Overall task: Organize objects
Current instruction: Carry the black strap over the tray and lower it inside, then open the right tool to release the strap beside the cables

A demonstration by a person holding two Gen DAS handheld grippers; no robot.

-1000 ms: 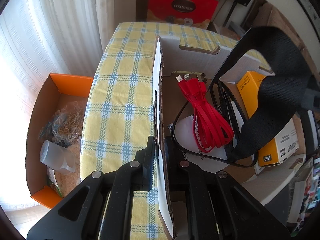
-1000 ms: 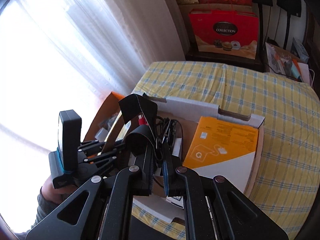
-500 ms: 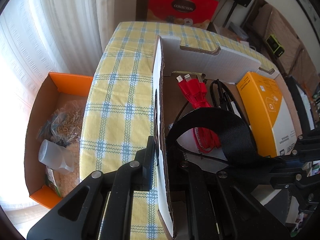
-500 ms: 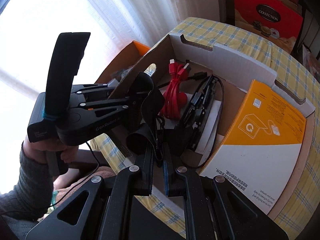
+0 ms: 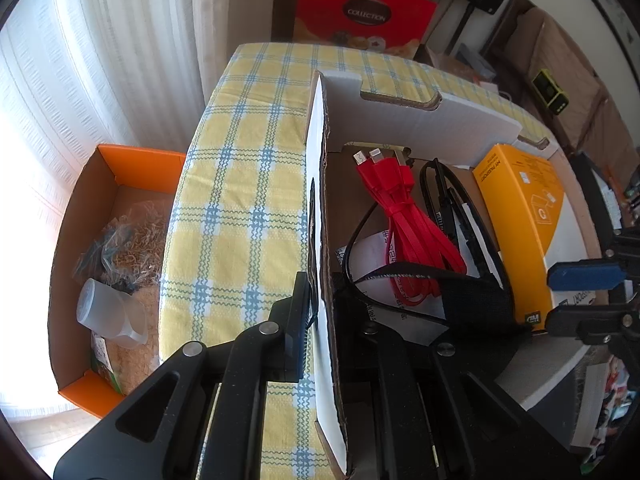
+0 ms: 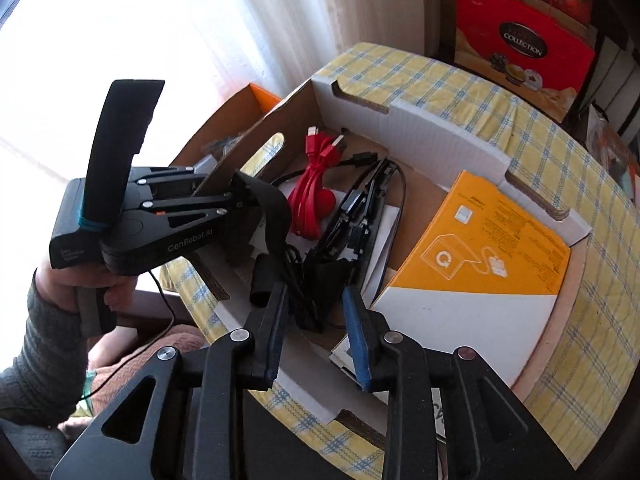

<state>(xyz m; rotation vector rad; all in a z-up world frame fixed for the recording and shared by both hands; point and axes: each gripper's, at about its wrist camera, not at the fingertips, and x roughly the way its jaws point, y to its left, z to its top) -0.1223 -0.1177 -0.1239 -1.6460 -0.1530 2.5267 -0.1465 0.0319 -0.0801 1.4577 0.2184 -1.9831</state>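
An open cardboard box [image 5: 420, 120] [image 6: 440, 132] sits on the yellow checked table. Inside lie a red cable bundle [image 5: 408, 220] [image 6: 312, 196], black cables [image 6: 360, 208], a black strap [image 5: 472, 300] [image 6: 276, 216] and a yellow-and-white carton [image 5: 524, 216] [image 6: 492, 248]. My left gripper [image 5: 318, 304] [image 6: 224, 188] is shut on the box's left wall [image 5: 320, 240]. My right gripper [image 6: 316, 308] is open over the near part of the box, just above the strap's end, holding nothing; it shows at the right edge of the left wrist view [image 5: 584, 292].
An orange box [image 5: 104, 248] with a plastic cup and bagged items stands on the floor left of the table. A red gift box [image 5: 360, 16] [image 6: 520, 48] stands behind the table. White curtains hang at the left. Clutter lies at the right.
My right gripper lowered the black strap into the box and opened, letting it go. The strap now lies over the cables. My left gripper kept its hold on the box wall.
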